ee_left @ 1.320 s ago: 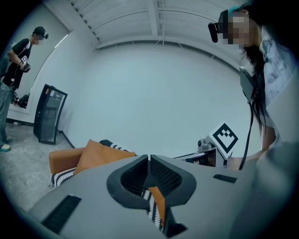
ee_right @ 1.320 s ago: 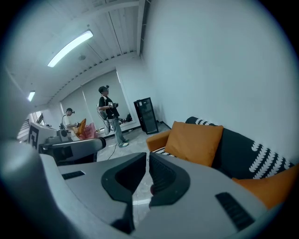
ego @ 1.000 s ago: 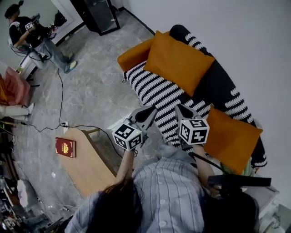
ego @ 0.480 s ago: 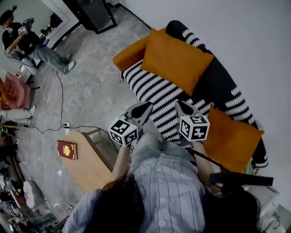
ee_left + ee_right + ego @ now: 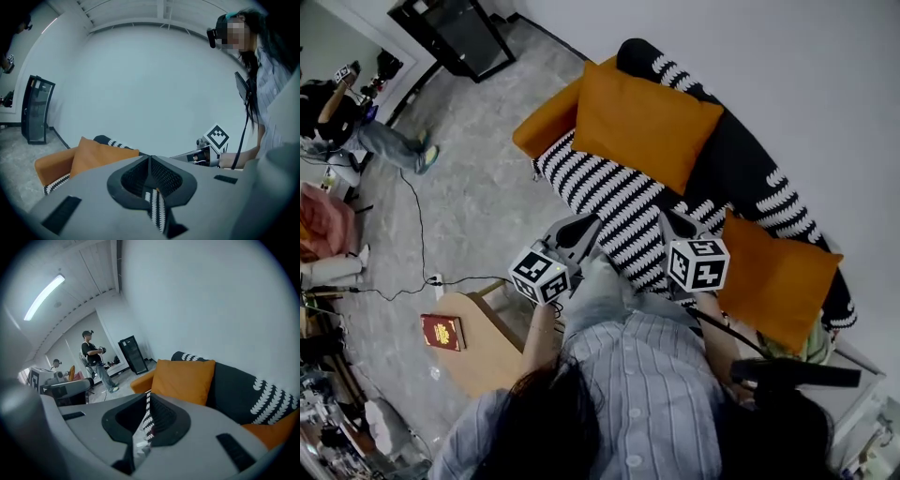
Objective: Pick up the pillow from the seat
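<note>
A large orange pillow (image 5: 642,122) leans on the backrest at the left end of a black sofa with a white-striped seat (image 5: 605,197). A second orange pillow (image 5: 778,279) lies at the sofa's right end. My left gripper (image 5: 586,223) hovers at the seat's front edge, shut and empty. My right gripper (image 5: 668,217) hovers over the seat beside it, also shut and empty. In the left gripper view the shut jaws (image 5: 150,161) point toward the left pillow (image 5: 101,157). In the right gripper view the shut jaws (image 5: 148,401) sit below that pillow (image 5: 185,378).
An orange armrest (image 5: 546,120) caps the sofa's left end. A low wooden table (image 5: 483,347) with a red book (image 5: 442,332) stands behind my left side. A cable (image 5: 417,234) runs over the floor. Another person (image 5: 342,112) and a black cabinet (image 5: 455,33) are far off.
Both grippers have been carried closer to the sofa, side by side and a little lower. Their jaws have stayed shut and nothing has been touched.
</note>
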